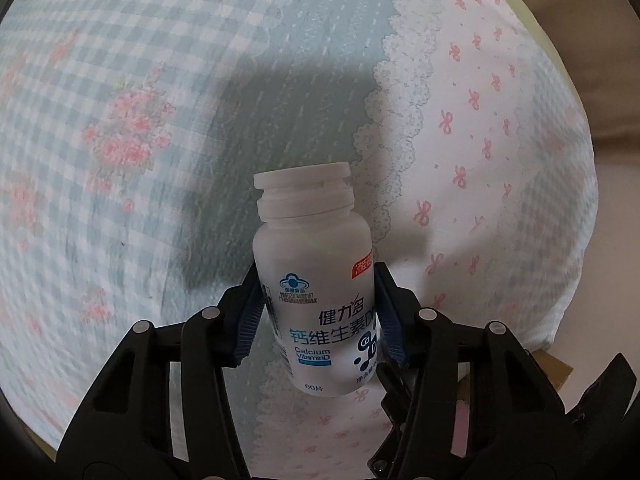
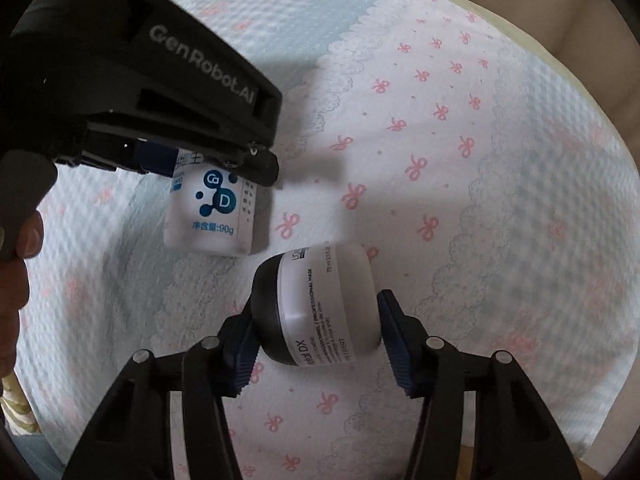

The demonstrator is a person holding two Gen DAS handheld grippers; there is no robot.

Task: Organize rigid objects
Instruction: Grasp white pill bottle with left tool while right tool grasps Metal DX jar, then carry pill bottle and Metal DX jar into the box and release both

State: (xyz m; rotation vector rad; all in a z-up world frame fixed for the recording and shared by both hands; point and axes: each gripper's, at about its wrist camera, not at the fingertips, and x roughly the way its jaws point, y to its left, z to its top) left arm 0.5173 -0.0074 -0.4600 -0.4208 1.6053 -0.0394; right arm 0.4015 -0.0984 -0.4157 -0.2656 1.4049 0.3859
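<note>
Above the floral patchwork bedspread [image 1: 120, 120], my left gripper [image 1: 318, 312] clamps a white plastic calcium-vitamin bottle [image 1: 312, 280] upright, while my right gripper [image 2: 316, 336] pinches a black-lidded white cosmetic jar [image 2: 320, 308] sideways, just beside.

Soft, even daylight fills both views, perhaps from above. A blocky dark shadow [image 1: 280, 128] falls on the patterned cloth [image 1: 120, 60] to the far left. Fisheye bending curves the edges, where the print smears; the near gripper bodies look sharp.
</note>
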